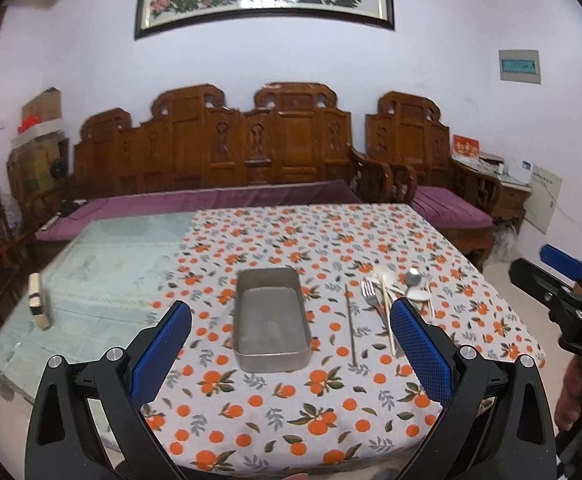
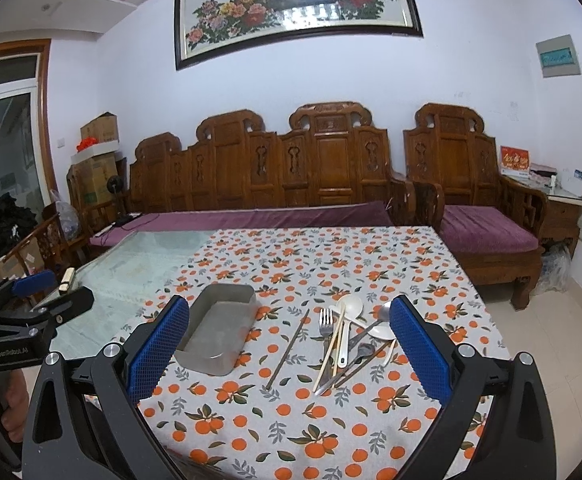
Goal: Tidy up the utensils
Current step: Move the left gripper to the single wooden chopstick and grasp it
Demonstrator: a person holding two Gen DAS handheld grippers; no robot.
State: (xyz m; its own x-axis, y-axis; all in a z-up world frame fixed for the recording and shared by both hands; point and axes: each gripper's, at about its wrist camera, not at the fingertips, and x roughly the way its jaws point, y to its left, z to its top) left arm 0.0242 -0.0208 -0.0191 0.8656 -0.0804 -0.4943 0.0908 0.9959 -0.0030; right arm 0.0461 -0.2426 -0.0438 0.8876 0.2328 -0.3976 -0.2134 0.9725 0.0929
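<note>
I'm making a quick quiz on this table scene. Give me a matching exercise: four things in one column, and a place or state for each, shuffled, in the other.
Things:
1. metal tray
2. single metal chopstick
3. fork
4. left gripper

Places or states:
A. in the utensil pile
B. open, holding nothing
C. empty, left of the utensils
D. alone on the cloth, between tray and pile

Pairs: 1-C, 2-D, 3-A, 4-B
</note>
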